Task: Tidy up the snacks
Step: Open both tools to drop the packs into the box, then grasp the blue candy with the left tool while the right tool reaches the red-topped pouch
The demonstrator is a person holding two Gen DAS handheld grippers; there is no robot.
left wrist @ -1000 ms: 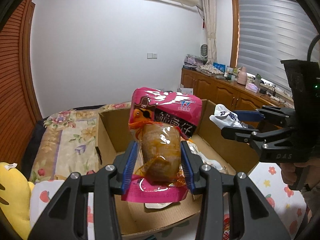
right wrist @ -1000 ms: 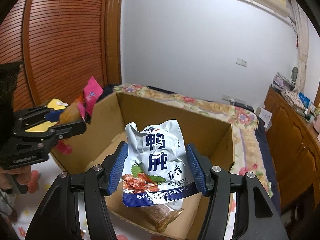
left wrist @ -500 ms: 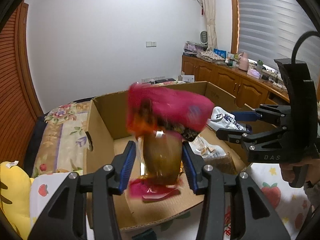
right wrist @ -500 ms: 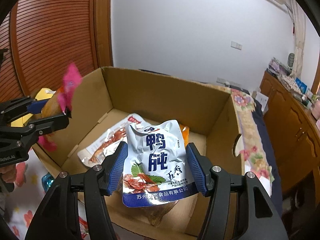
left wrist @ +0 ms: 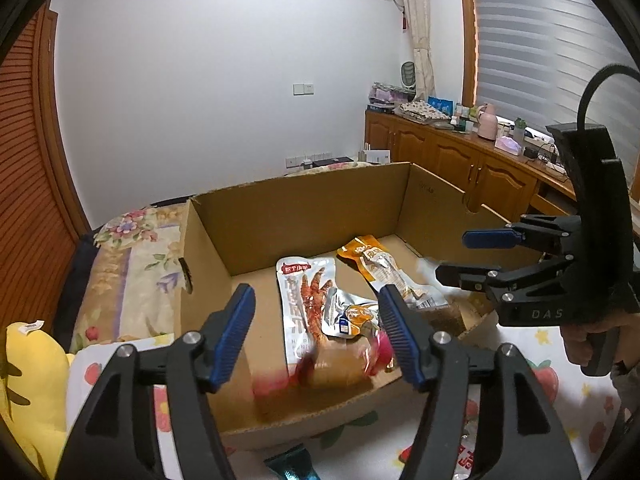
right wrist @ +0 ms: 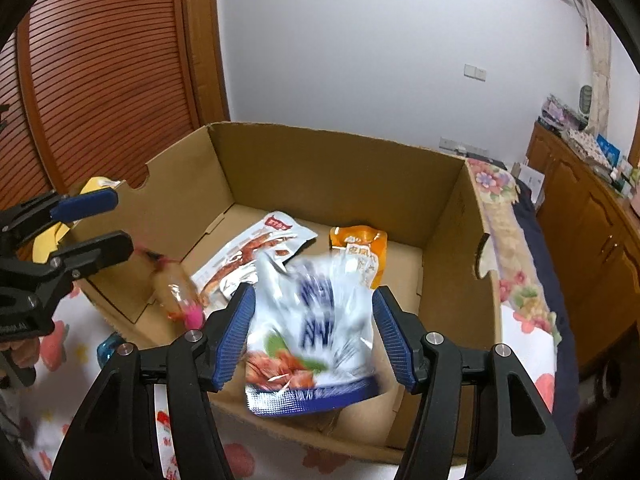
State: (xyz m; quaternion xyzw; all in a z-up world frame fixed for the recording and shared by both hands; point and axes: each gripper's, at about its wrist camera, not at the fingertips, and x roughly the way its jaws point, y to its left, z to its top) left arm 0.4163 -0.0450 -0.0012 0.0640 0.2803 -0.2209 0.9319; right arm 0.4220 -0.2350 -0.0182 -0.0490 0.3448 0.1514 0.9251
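An open cardboard box stands on the bed. My left gripper hangs over its near-left corner, jaws opening and empty. Below it the pink-ended sausage snack lies blurred on the box floor. My right gripper is over the box's other side, jaws opening. A white and blue pouch hangs blurred between its pads, slipping down. A chicken-feet packet and an orange packet lie in the box.
A yellow plush toy sits left of the box. A teal wrapper and red packets lie on the strawberry-print sheet in front. Wooden cabinets with clutter line the right wall, and a slatted wooden door stands behind.
The left jaws have spread and the pink snack has dropped from them into the box. The right gripper has come down over the box and its pouch has started to slide out.
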